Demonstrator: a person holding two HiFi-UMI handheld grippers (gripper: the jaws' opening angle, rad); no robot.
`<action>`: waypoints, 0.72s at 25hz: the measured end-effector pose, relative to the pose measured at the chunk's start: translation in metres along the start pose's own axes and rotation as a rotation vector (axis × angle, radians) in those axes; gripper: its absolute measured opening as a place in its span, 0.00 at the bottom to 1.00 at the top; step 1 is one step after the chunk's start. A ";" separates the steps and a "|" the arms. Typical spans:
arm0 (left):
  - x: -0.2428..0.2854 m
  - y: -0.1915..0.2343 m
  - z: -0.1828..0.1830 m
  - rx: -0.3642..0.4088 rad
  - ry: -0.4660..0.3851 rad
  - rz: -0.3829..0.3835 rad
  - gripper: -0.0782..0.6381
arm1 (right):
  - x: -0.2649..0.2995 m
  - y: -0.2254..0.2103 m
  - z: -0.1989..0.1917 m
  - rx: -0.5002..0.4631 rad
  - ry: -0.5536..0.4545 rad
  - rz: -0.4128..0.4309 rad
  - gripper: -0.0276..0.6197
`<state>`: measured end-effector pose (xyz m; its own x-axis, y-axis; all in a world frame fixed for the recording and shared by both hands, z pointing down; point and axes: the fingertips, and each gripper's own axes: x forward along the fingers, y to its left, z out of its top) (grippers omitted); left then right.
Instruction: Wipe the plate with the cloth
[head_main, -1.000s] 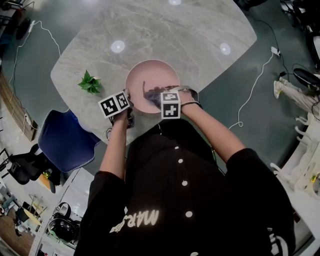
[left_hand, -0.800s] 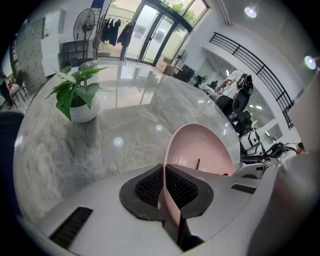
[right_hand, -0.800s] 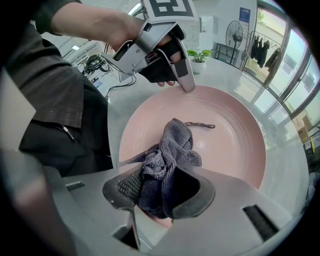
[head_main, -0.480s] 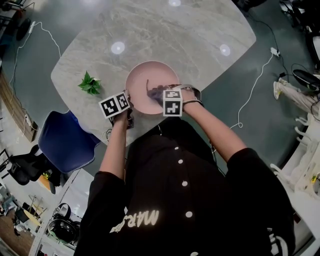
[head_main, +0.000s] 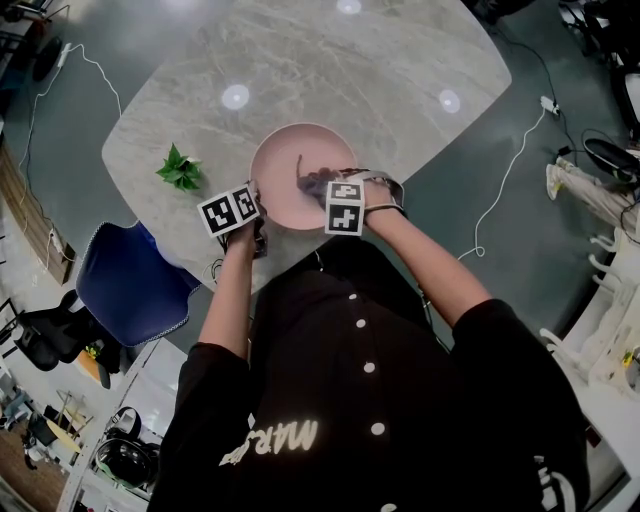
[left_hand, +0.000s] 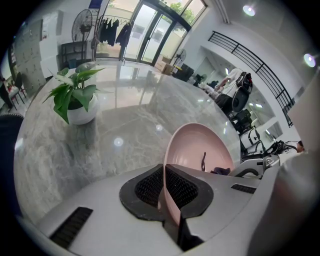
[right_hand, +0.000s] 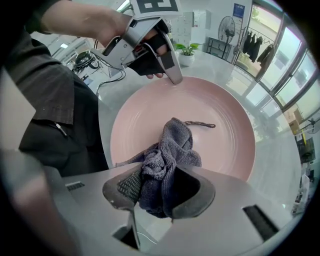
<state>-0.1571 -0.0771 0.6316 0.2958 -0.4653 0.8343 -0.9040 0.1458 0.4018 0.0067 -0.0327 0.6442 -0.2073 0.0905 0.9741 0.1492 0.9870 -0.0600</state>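
Grey marbled stone table (head_main: 330, 60), polished enough to mirror the ceiling lights, carrying a round pale-pink glazed plate (head_main: 285, 160) at its near edge, just in front of the person. Left hand-held gripper (left_hand: 165, 187): jaws clamped on the plate's thin rim at its left side, one textured black pad on each face. Right hand-held gripper (right_hand: 160, 185): jaws clamped on a bunched dark grey terry cloth (right_hand: 172, 145), whose loose folds appear to rest on the near side of the plate's shallow well. A thin dark streak (right_hand: 200, 124) lies just beyond the cloth, apart from it. A small green plant in a white pot (left_hand: 75, 100) stands well apart, toward the table's left edge.

Probable hazards: the glaze is smooth and hard, so the rim may slip from the pads under sideways wiping pressure, and the plate could then slide over the near table edge. The soft, looped cloth is held only by a bunch and may drag free, or its narrow contact patch may pass beside the streak.
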 end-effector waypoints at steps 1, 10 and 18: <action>0.000 0.000 0.000 0.000 0.001 0.000 0.15 | 0.000 0.000 0.000 0.002 0.002 -0.003 0.26; 0.000 -0.001 0.001 0.004 0.005 -0.001 0.15 | -0.002 -0.003 0.000 0.053 -0.019 -0.023 0.26; 0.000 -0.002 0.000 0.011 0.004 0.003 0.15 | -0.001 -0.006 -0.003 0.150 -0.004 -0.051 0.26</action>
<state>-0.1557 -0.0777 0.6309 0.2939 -0.4615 0.8371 -0.9084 0.1375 0.3947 0.0086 -0.0394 0.6441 -0.2148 0.0395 0.9759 -0.0074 0.9991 -0.0421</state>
